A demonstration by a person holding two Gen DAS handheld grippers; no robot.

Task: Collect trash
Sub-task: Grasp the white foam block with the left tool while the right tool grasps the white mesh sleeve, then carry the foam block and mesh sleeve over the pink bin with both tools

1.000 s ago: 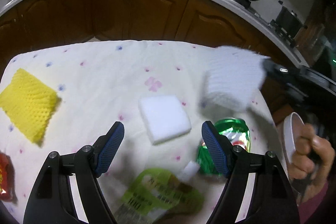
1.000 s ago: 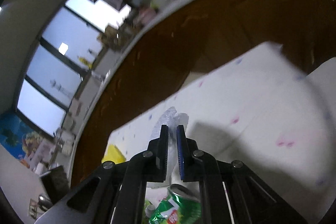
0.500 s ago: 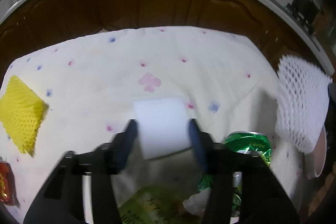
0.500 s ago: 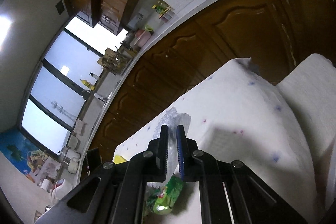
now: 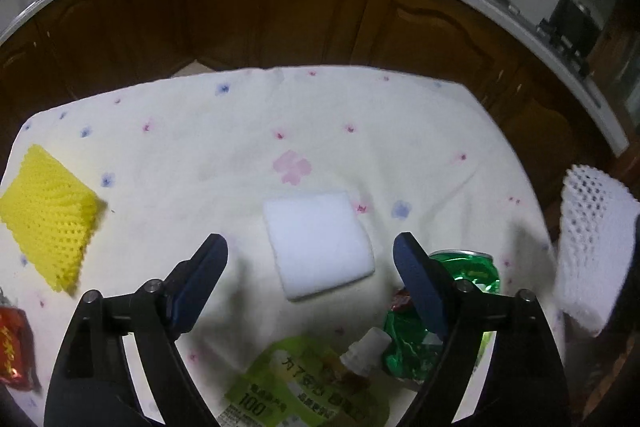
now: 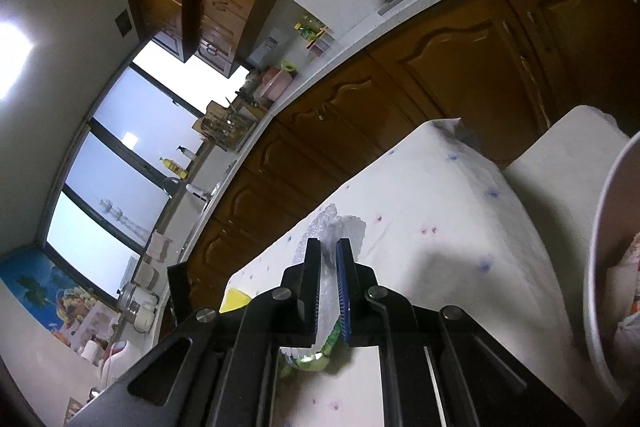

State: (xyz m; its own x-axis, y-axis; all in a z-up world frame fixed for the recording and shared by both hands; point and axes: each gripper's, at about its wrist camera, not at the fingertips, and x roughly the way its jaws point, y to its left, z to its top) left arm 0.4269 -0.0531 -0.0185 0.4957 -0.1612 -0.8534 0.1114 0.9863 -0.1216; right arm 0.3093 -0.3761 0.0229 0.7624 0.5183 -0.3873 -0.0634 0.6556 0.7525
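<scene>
On the table (image 5: 192, 155), under a cream floral cloth, the trash is spread in front of the left tongs (image 5: 310, 259). Left tongs pitched steeply down at the cloth, jaws wide, just been opening after a quick squeeze, nothing gripped. White foam block (image 5: 318, 243) lies flat between the two blue pads, nearer the 12 o'clock end of the gap, not touched by either. Crushed green can (image 5: 460, 307) at 4 o'clock, right behind the right-side finger, partly hidden by it. Green drink pouch (image 5: 304, 387) with white cap at 6 o'clock, bottom edge of the left wrist view, cap end just beside the can. Yellow foam net (image 5: 48, 223) at 9 o'clock, well apart from the block. Red wrapper (image 5: 14, 347) at 8 o'clock, cut off by the frame. White foam net (image 5: 592, 251) at 3 o'clock, off the table's right edge, in the air, held by the right tongs (image 6: 329, 267). Right wrist view: right tongs pointing slightly down and rolled hard, so the kitchen reads tilted; jaws nearly shut, pinching the white net, which sticks out past the tips toward 12 o'clock. Pale bin (image 6: 600, 267) rim at 3 o'clock of that view, near the tongs, some trash inside. Can't tell whether the net is over the bin opening.
</scene>
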